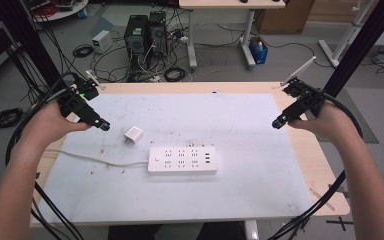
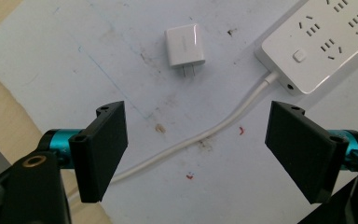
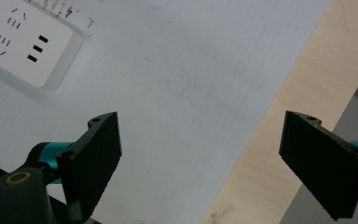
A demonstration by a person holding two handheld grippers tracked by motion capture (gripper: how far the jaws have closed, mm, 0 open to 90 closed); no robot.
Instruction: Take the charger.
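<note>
A white power strip lies flat near the middle of the white mat, its white cable running off to the left. A small white plug adapter lies just above the strip's left end, prongs out. My left gripper hovers left of the adapter, open and holding nothing. In the left gripper view the adapter, the cable and the strip's switch end lie ahead of the wide-apart jaws. My right gripper hangs open over the mat's right side. The right gripper view has the strip's USB end at upper left.
The mat covers a wooden table whose bare edge shows at the right. Beyond the table's far edge are computer towers, tangled floor cables and another desk's legs. Black frame posts stand at both sides.
</note>
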